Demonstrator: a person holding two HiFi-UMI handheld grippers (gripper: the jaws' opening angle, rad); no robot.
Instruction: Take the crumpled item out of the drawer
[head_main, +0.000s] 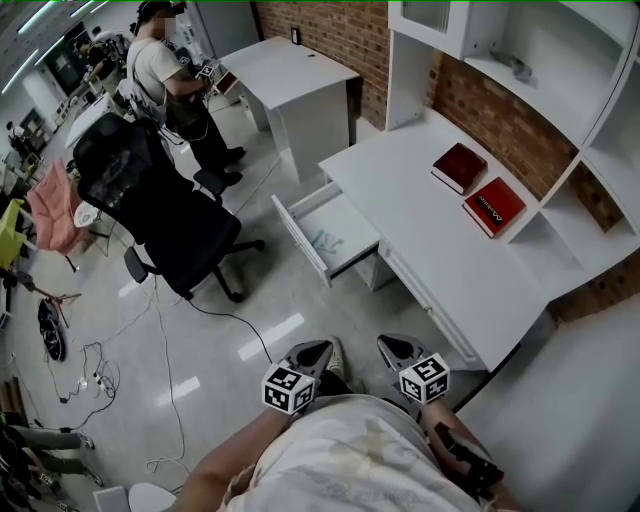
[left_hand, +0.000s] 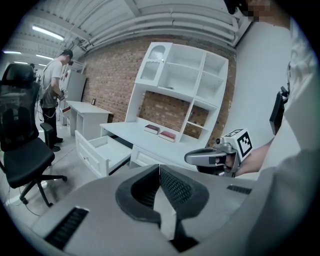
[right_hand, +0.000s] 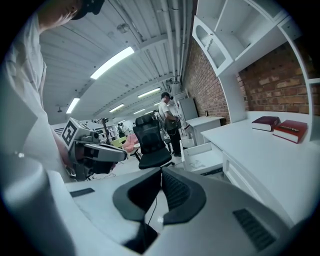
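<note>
1. Left tongs (head_main: 318, 348) are clenched with nothing between the jaws. Right tongs (head_main: 392, 346) are the same, tips together and empty. Both are held low, close to the body.
2. The drawer (head_main: 300, 240) is pulled out of the counter (head_main: 430, 230) and stands open. The crumpled item (head_main: 329, 240) lies on the drawer floor, pale and thin, probably paper or film. It is well apart from both tongs.
3. Task not started, by my read: the approach, the opening of the jaws and the grasp are all left to do.
4. Risk: if the tongs arrive clenched, they would just push the item along the drawer floor.
5. Risk: the item looks light and flat, so the tongs may catch only an edge, and it could tear or slip out on the lift.
6. Risk: the drawer walls are close around the item, so a steep or off-line reach could hit the rim or nudge the drawer inward.
7. Risk: the chair (head_main: 150, 200) stands near the drawer and cables (head_main: 180, 400) lie on the floor, both of which could snag a step on the way in.
8. The two books (head_main: 459, 167) on the counter are out of the path.
</note>
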